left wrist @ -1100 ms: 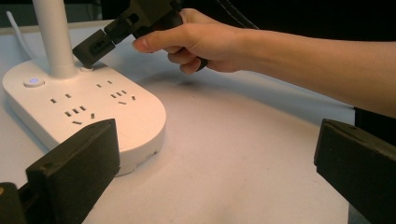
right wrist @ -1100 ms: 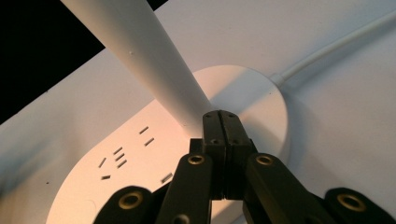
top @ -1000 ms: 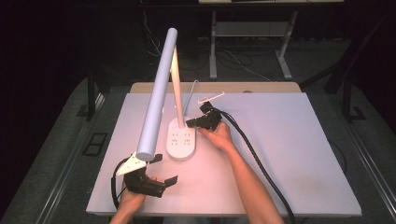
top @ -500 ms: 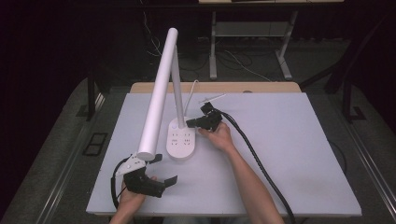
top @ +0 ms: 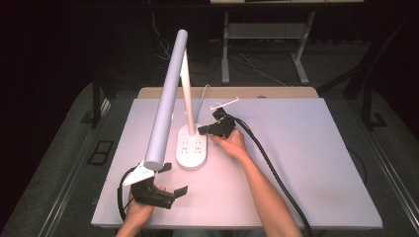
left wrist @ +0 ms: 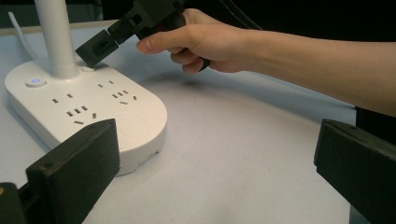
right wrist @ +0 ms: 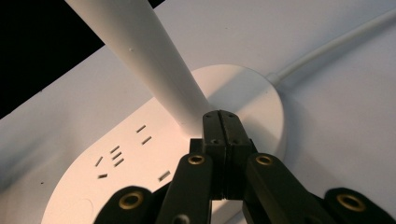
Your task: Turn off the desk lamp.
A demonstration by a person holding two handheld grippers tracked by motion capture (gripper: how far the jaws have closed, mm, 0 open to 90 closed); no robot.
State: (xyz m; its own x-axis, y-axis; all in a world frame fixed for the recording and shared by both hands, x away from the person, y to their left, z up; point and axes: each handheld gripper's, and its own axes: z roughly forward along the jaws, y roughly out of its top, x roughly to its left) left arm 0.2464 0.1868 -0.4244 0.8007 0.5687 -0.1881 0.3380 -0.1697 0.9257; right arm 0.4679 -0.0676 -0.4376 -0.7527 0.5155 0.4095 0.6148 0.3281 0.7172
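Tongs (right wrist: 221, 122) nearer smooth oval base (right wrist: 140, 154)

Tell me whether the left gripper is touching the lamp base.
Apart. The left gripper view shows bare table between the open left gripper and the lamp base.

Grey table (top: 316, 163) — dark floor, metal stand legs (top: 267, 44) behind

A lab or test bench: a white table (top: 306, 163) stands under dark surroundings. Cables (top: 247, 61) trail across the floor beneath a metal-framed bench (top: 267, 34) behind.
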